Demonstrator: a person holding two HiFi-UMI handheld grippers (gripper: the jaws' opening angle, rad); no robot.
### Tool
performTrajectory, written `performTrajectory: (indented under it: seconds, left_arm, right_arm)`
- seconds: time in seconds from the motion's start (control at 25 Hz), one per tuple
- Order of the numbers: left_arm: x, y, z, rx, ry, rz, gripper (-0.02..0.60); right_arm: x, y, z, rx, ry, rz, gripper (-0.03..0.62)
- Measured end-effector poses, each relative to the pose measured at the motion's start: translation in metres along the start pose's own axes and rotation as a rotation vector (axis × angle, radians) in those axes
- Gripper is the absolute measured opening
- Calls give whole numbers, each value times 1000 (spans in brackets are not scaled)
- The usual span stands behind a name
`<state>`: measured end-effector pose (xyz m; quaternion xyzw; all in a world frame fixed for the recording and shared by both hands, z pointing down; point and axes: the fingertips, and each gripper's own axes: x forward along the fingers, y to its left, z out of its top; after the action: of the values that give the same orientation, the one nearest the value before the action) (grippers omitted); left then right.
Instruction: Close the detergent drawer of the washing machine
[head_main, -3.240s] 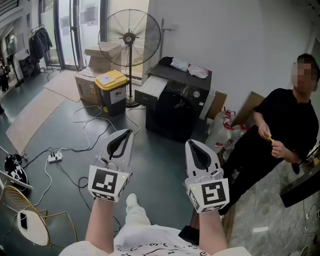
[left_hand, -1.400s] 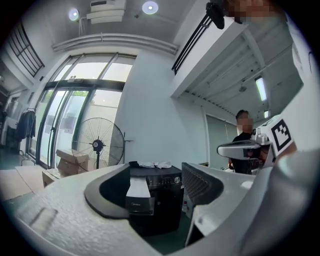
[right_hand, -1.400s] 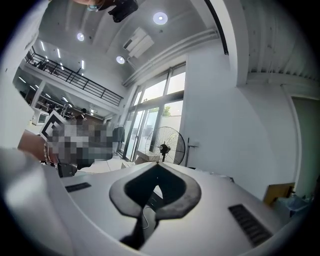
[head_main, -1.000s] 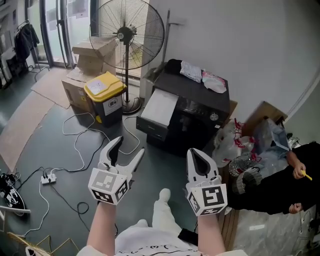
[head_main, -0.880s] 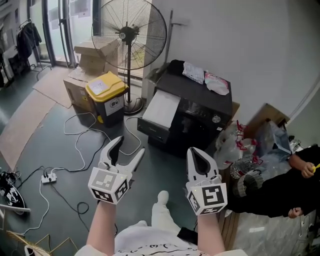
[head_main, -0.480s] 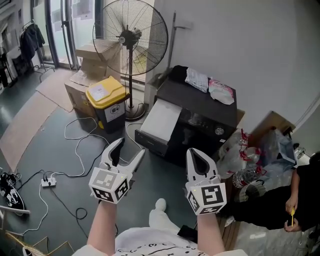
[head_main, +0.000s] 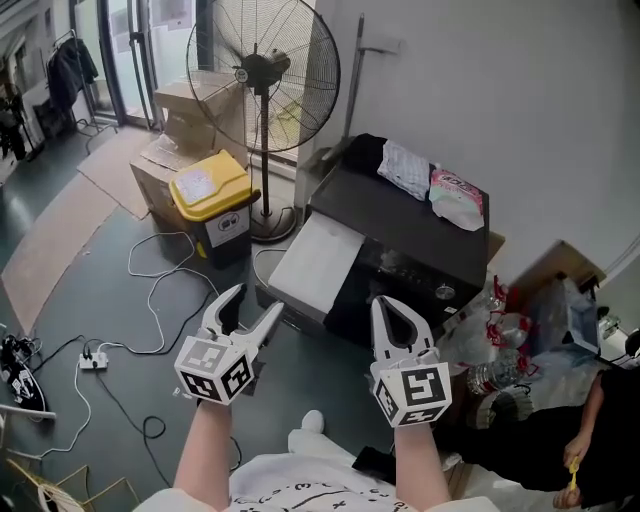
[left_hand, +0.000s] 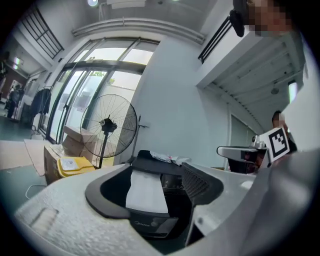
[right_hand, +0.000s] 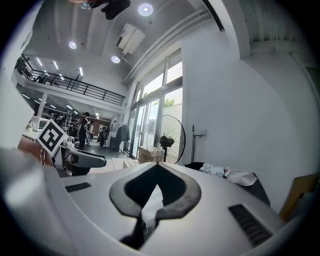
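While both grippers are held short of the black washing machine (head_main: 420, 235), its white-topped detergent drawer (head_main: 312, 262) stands pulled out at the front. Left gripper (head_main: 256, 300): jaws apart, nothing between them. Right gripper (head_main: 383, 303): jaws closed tip to tip, empty.

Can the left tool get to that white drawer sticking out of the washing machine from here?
Probably yes. The left tool, jaws apart, points at the drawer, and nothing shows between them. It hangs short of it, so it must move closer.
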<state>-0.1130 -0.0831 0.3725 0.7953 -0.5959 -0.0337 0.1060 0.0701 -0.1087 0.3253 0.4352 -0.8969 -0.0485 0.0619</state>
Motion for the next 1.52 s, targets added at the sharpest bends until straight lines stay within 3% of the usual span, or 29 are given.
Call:
performTrajectory:
  seconds: [0.28,0.44,0.68,0.88,1.08,1.52]
  left_arm:
    - [44,20,-40,-130,44,28,318]
    - [56,27,-65,-249,56,28,318]
    - [62,40,-99,-434,48,28,318]
    - [61,50,-129,-545,59,19,318]
    - [60,60,-150,-622,91,-4,318]
    - [62,62,-190,-720,182,-149,318]
  right_arm:
    - [42,-32,-30,31,54,55,0]
    - [55,-44,-47,46,92,72,0]
    - [62,-53,-71,85,148,64,0]
    - [63,-51,-89,114,181,40,0]
    - [65,-38,-95,128,213,5,0]
    - [64,-5,-107,145,270,-87,0]
